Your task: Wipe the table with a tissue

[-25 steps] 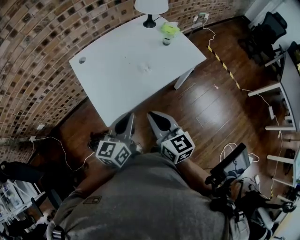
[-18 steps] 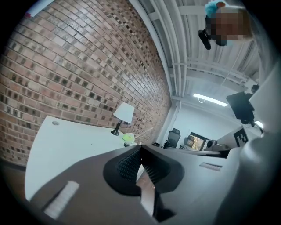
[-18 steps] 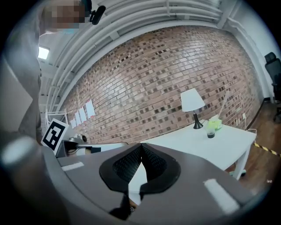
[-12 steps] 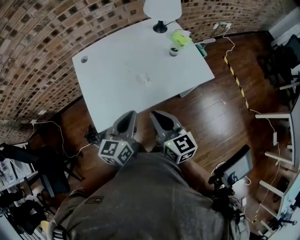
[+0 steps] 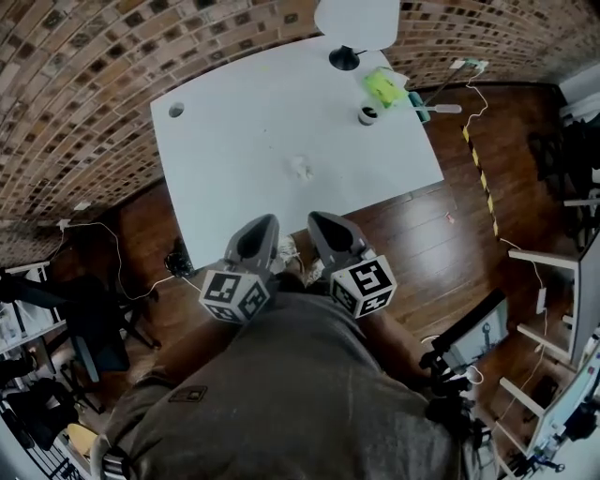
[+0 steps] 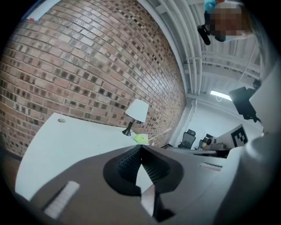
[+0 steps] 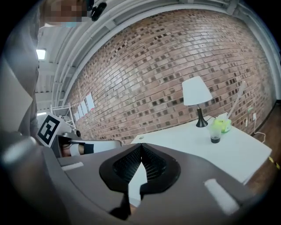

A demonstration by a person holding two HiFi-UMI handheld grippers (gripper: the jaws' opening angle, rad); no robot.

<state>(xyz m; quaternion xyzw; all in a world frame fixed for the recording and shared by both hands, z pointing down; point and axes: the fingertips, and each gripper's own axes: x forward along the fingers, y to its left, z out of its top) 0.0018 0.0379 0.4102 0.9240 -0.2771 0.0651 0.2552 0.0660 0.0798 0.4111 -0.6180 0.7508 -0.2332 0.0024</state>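
Left gripper (image 5: 264, 223) and right gripper (image 5: 319, 219), ribbed pads clamped together empty, have neared the smooth white table (image 5: 234, 122); crumpled tissue (image 5: 300, 169) at twelve o'clock.

**A:** What is in front of you?

**B:** Your white table (image 5: 234, 141) stands on a dark wooden floor (image 5: 412, 234). A small crumpled tissue (image 5: 300, 169) lies near its middle.

**A:** And at your far right corner?

**B:** A lamp (image 5: 354, 23) with a white shade, a small cup (image 5: 367, 114), and a yellow-green packet (image 5: 382, 84) just beyond the cup.
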